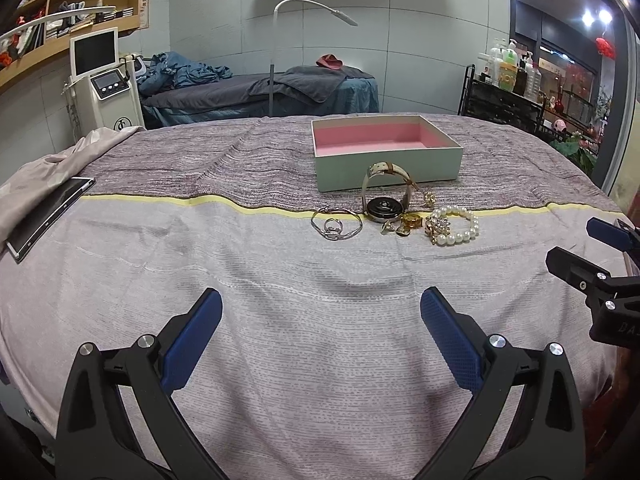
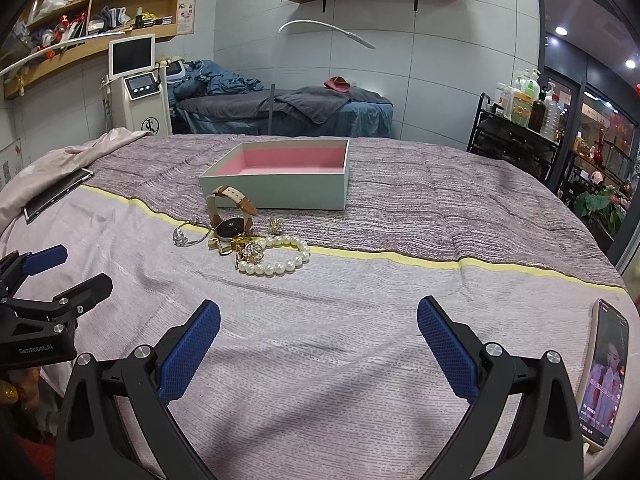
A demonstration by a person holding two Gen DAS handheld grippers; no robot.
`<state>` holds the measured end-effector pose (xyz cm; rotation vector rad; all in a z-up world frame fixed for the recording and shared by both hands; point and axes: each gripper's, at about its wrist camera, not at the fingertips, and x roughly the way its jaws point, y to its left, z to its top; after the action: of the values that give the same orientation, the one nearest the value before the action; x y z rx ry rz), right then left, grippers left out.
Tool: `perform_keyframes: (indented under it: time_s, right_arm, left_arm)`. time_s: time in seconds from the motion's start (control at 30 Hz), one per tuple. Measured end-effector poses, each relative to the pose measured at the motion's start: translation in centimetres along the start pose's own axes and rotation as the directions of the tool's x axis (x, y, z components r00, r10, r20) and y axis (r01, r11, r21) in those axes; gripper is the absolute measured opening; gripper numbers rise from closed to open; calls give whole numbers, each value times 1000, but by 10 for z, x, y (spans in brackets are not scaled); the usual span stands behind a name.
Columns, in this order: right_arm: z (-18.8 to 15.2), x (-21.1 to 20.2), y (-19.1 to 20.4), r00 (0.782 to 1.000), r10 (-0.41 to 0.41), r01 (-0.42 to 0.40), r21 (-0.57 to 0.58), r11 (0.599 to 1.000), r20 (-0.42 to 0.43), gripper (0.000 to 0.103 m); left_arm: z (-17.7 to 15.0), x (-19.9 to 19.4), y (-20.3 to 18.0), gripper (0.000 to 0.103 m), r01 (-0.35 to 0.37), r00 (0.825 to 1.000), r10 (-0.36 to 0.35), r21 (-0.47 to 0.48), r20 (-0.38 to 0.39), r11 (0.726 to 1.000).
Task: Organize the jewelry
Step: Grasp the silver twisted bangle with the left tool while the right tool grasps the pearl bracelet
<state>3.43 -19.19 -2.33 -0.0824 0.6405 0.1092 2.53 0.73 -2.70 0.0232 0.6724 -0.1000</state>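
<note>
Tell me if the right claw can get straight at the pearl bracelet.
Probably yes. The right claw is open and the cloth between it and the pearl bracelet lies bare; the brooch crowds only its left side.

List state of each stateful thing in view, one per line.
left gripper: open, holding nothing
right gripper: open, holding nothing
box: lidless, pink interior, nothing visible inside
watch: strap looped, outside the box
pearl bracelet: closed loop, flat on the cloth
silver bangle: flat on the cloth
phone: screen lit
tablet: screen dark
</note>
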Motion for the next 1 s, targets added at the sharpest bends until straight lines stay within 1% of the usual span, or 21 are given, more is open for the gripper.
perform_keyframes:
  time_s: [0.2, 0.27, 0.37, 0.4, 0.5, 0.63, 0.73, 0.87, 0.93, 1.0]
  right_arm:
    - [12, 24, -6, 997, 40, -42, -22, 999, -71, 97]
    - [15, 32, -4, 994, 51, -55, -37, 998, -101, 97]
    - [18, 42, -4, 990, 60, -67, -50, 997, -127, 95]
    - [19, 45, -5, 990, 58, -65, -52, 997, -132, 93]
    - [21, 53, -9, 986, 55, -62, -43, 997, -154, 84]
    - [25, 64, -13, 979, 75, -79, -16, 997, -189, 76]
    - [31, 71, -12, 977, 76, -81, -15, 997, -198, 71]
    - [38, 79, -11, 974, 90, -94, -7, 996, -208, 64]
    - [42, 86, -12, 971, 96, -98, 2, 995, -221, 56]
    - [46, 92, -14, 966, 111, -108, 24, 994, -234, 52]
  left_arm:
    - [14, 24, 9, 98, 51, 998, -51, -11, -41, 999]
    - [18, 32, 7, 98, 64, 997, -63, 14, -55, 998]
    - [22, 44, 1, 97, 55, 996, -50, 73, -71, 996]
    - [24, 47, 1, 97, 50, 996, -43, 86, -73, 995]
    - [30, 58, 5, 90, 54, 995, -46, 88, -89, 995]
    - [36, 72, 13, 82, 106, 987, -98, 54, -127, 993]
    - [42, 83, 15, 82, 140, 980, -134, 31, -145, 990]
    - [50, 100, 10, 81, 142, 978, -129, 67, -164, 988]
    - [54, 109, 8, 77, 152, 974, -135, 80, -182, 985]
    - [57, 119, 5, 76, 160, 971, -138, 99, -198, 982]
